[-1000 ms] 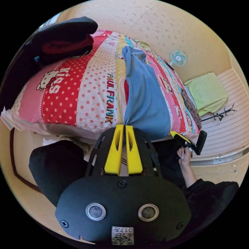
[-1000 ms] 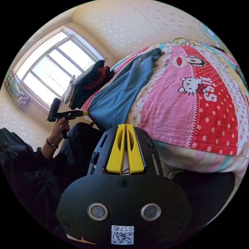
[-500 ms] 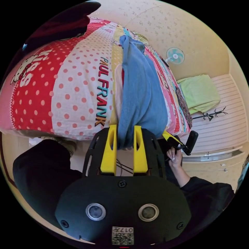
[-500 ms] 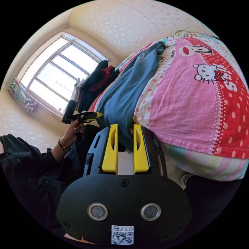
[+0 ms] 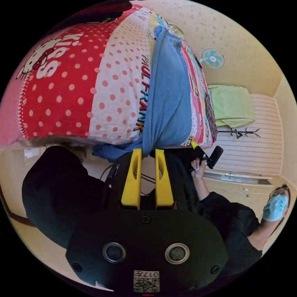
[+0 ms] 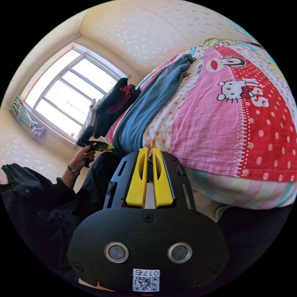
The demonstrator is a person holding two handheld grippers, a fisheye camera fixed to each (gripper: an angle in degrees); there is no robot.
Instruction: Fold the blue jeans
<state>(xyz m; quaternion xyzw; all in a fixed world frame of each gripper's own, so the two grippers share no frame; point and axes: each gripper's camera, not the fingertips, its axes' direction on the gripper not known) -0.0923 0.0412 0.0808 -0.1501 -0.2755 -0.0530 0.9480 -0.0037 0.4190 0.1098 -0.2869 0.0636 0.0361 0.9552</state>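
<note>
Jeans [image 5: 168,102] hang just beyond left gripper's [image 5: 148,152] parted fingers [image 5: 132,176].

Daylight scene, bright overall. Right gripper view: window [image 6: 66,96] is the main light source, panes blown out to near white. Bed cover [image 6: 235,123] evenly lit, colours saturated, sharp. Left gripper view: walls warm yellow, soft shadow below the mattress edge. Both views show strong fisheye bending at the rim, black circular vignette; dark gripper housings in the foreground lack detail.
</note>
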